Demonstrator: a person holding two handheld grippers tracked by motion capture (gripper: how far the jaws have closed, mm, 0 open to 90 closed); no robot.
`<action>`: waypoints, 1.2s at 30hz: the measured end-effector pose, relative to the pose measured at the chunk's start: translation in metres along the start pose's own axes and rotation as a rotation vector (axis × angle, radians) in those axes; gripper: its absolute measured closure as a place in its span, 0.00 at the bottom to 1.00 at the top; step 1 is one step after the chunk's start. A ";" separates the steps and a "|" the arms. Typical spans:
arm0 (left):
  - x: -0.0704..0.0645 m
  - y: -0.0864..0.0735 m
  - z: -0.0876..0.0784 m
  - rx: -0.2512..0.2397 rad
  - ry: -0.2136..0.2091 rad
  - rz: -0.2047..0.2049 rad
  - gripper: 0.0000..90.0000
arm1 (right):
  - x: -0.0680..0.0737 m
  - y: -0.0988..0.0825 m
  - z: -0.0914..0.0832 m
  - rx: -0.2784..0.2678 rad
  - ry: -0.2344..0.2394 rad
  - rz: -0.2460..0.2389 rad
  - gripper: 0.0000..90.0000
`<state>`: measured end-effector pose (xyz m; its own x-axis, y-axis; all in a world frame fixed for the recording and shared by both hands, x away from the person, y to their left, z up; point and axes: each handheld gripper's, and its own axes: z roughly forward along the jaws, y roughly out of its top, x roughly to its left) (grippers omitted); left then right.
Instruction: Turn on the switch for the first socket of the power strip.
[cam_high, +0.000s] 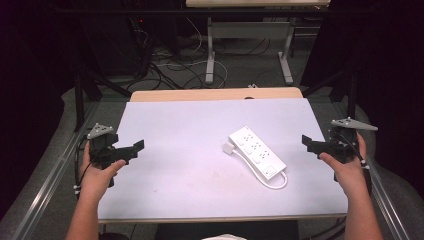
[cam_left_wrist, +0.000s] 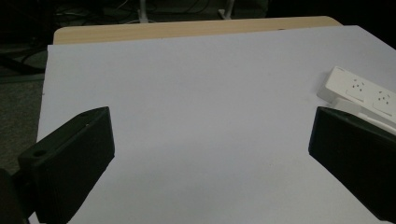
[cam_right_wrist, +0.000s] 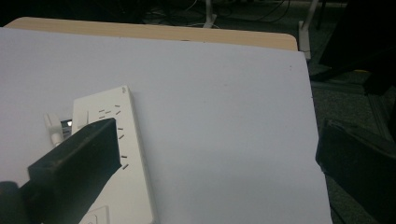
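On the table (cam_high: 165, 195), white power strip (cam_high: 256, 150), looped cord (cam_high: 277, 182)

A white power strip (cam_high: 257, 154) lies between the left gripper (cam_high: 134, 150) and right gripper (cam_high: 309, 143), both seemingly open.

The table (cam_high: 165, 190) is covered by a white sheet, with a strip of light wood showing along its far edge. Beyond it, a grey carpeted floor (cam_high: 240, 75) carries tangled cables (cam_high: 170, 70) and the metal legs of a second table (cam_high: 250, 30). The room around is dark.
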<state>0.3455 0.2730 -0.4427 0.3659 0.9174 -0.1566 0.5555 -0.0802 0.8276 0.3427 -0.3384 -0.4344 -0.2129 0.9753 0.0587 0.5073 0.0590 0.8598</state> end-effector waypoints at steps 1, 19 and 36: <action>0.000 0.000 0.000 0.003 -0.003 0.001 0.00 | 0.001 0.000 0.000 -0.002 0.001 0.005 0.00; -0.011 0.000 0.003 0.012 -0.025 0.023 0.00 | 0.012 0.001 -0.003 -0.001 0.020 -0.064 0.20; -0.020 0.001 0.003 -0.001 -0.052 0.037 0.00 | 0.036 -0.002 0.010 0.009 0.072 -0.116 0.30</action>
<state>0.3410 0.2529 -0.4402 0.4245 0.8924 -0.1531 0.5403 -0.1139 0.8337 0.3417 -0.3015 -0.4393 -0.3297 0.9441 -0.0046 0.4835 0.1730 0.8581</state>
